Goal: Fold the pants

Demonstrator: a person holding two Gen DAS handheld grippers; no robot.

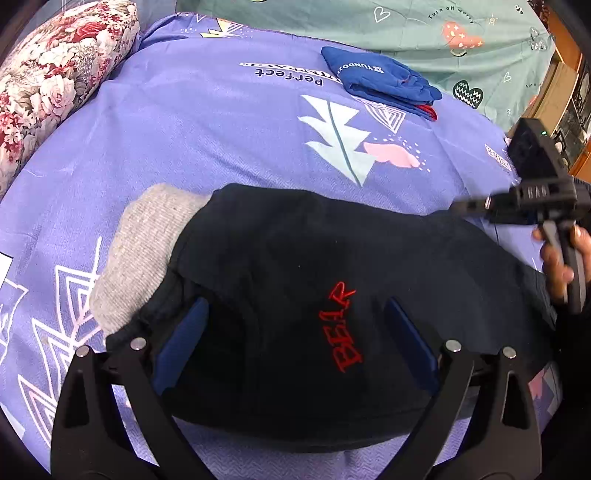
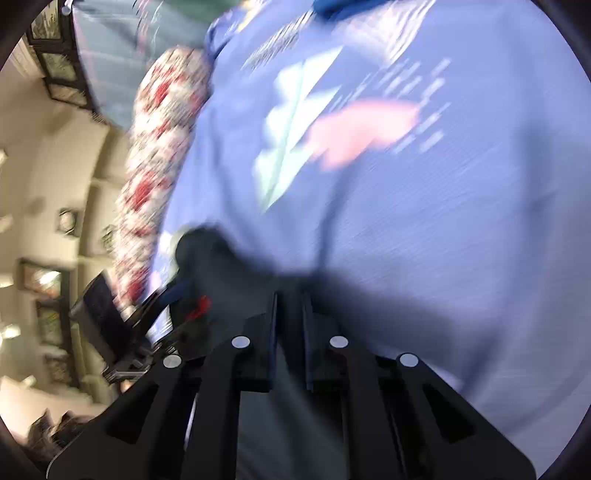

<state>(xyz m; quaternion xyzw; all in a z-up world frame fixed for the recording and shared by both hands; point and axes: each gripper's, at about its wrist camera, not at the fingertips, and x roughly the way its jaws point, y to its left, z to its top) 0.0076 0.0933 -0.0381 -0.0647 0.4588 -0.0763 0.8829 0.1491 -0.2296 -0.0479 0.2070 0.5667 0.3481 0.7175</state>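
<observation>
Left gripper (image 1: 295, 339) wide (right gripper (image 2: 290, 325) closed)

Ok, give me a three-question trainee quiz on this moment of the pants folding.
1. True or false: the left gripper has its fingers spread wide over the dark pants.
2. What word is stitched in red on the pants?
3. What lies far across the bed near the green sheet: A) blue folded garment, B) towel, C) shoe?

Key: 1 true; 2 BEAR; 3 A.

My left cam sits close, looking down over the dark pants (image 1: 332, 314); my right one's tilted and blurry. Both catch the purple bedsheet (image 1: 221, 129) and floral pillow (image 1: 55, 74).
</observation>
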